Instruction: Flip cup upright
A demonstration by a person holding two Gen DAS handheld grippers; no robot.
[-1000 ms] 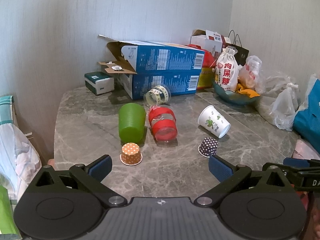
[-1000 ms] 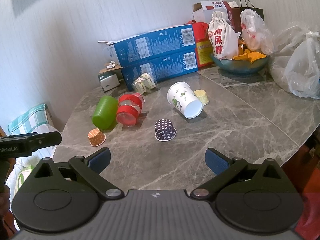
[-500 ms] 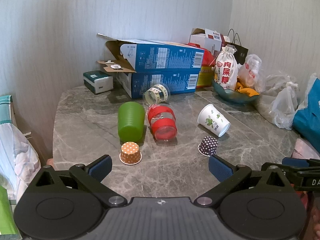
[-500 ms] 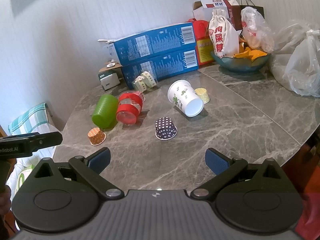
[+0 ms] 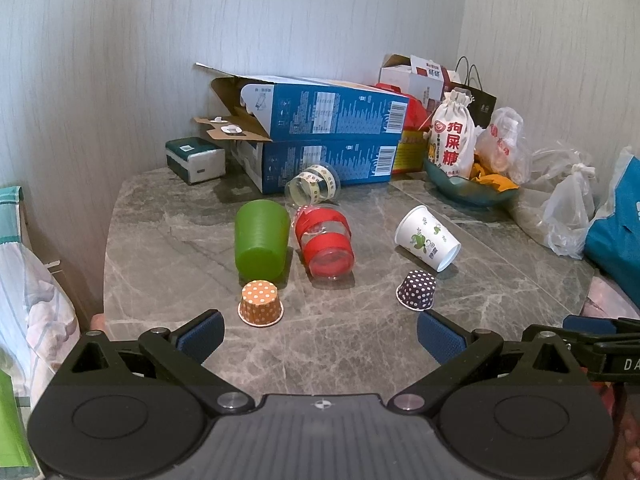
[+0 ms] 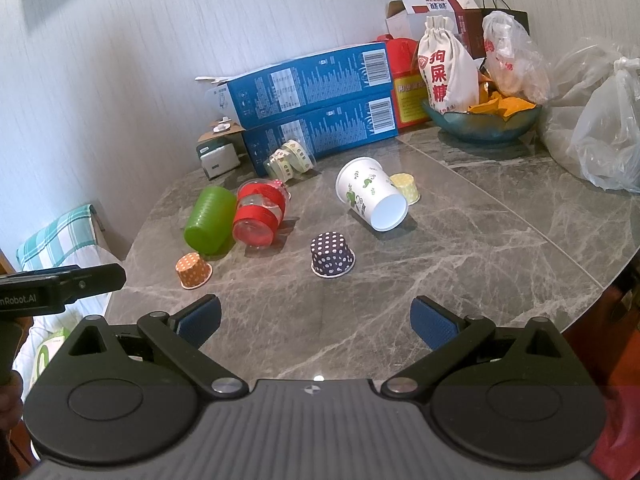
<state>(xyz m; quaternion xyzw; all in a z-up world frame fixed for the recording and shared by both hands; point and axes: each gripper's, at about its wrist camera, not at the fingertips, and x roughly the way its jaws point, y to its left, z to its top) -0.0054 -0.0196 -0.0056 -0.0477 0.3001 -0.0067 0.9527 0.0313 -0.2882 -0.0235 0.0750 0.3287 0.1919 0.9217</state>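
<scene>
grey marble tabletop (image 6: 460, 248) against pale striped walls. both spread wide and empty: left gripper (image 5: 320, 332), right gripper (image 6: 316, 316). just ahead of the right one, upside-down navy polka-dot paper cup (image 6: 332, 254); beyond it, white leaf-print paper cup (image 6: 370, 194) on its side. ahead-left, inverted orange dotted paper cup (image 6: 193, 270).

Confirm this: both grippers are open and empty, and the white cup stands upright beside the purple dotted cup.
Not quite. The white cup lies on its side, mouth toward the camera, as the right wrist view shows. The rest holds: the left gripper and right gripper are open and empty, and the purple dotted cup is beside it.
</scene>
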